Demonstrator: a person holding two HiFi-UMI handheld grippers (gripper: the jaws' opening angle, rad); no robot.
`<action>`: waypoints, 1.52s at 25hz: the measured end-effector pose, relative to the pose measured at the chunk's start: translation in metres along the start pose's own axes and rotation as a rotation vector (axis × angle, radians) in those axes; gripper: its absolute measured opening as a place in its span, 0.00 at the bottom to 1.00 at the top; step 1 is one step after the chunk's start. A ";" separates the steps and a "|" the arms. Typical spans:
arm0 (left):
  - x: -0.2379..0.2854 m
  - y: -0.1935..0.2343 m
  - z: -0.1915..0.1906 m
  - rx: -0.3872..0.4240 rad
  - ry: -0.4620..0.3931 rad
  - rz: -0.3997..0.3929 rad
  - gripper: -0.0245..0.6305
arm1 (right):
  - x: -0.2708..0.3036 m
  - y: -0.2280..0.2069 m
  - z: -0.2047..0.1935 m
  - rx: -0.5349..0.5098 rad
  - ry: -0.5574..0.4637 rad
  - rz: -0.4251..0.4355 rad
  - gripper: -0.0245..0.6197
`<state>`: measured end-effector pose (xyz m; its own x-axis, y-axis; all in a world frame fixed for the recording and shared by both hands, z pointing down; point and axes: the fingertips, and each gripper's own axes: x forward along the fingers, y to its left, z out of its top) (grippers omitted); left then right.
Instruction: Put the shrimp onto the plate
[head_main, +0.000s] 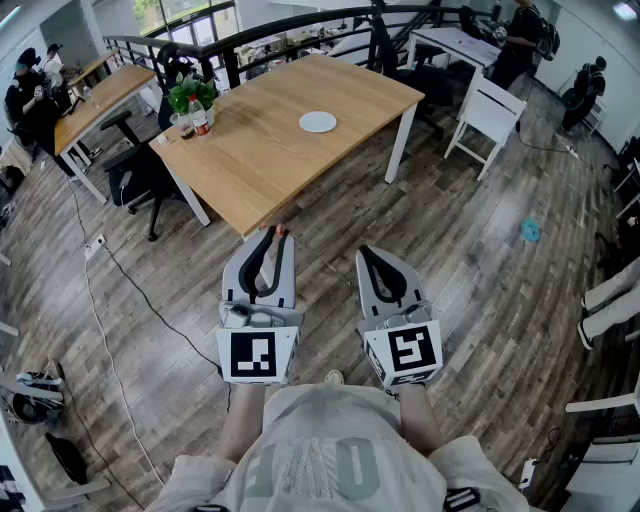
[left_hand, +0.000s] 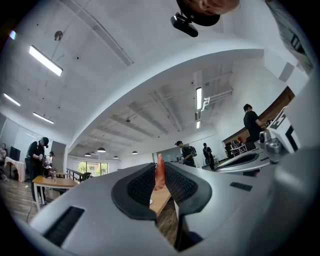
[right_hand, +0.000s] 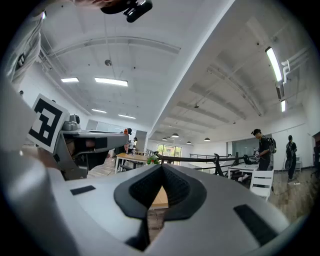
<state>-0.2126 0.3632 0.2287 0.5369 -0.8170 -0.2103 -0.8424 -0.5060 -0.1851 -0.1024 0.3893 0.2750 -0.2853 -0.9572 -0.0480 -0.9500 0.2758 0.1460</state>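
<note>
Head view, left hand-held gripper (head_main: 280, 237) clamping shrimp (head_main: 281, 229), plate (head_main: 318, 122) on table (head_main: 260, 155)

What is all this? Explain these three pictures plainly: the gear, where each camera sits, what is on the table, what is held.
No robot here: a person holds a two-jaw hand tool in each hand. The wide picture comes from a camera on the person's head, looking down; the other two come from cameras riding on each tool, looking along its jaws. The left gripper is shut on a small orange shrimp. The right gripper is shut and empty. Ahead, a wooden table carries a white plate, a potted plant and a bottle.
</note>
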 end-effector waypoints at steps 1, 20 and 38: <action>0.003 -0.002 0.001 -0.002 -0.003 0.001 0.13 | 0.000 -0.004 -0.001 0.002 0.001 -0.003 0.07; 0.047 -0.006 -0.020 -0.043 0.016 0.017 0.13 | 0.020 -0.051 -0.022 0.053 -0.003 0.000 0.07; 0.126 0.000 -0.066 -0.079 0.066 -0.018 0.13 | 0.070 -0.088 -0.070 0.078 0.081 0.010 0.07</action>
<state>-0.1481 0.2417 0.2657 0.5505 -0.8224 -0.1437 -0.8347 -0.5393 -0.1114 -0.0301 0.2919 0.3279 -0.2870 -0.9573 0.0340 -0.9550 0.2887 0.0683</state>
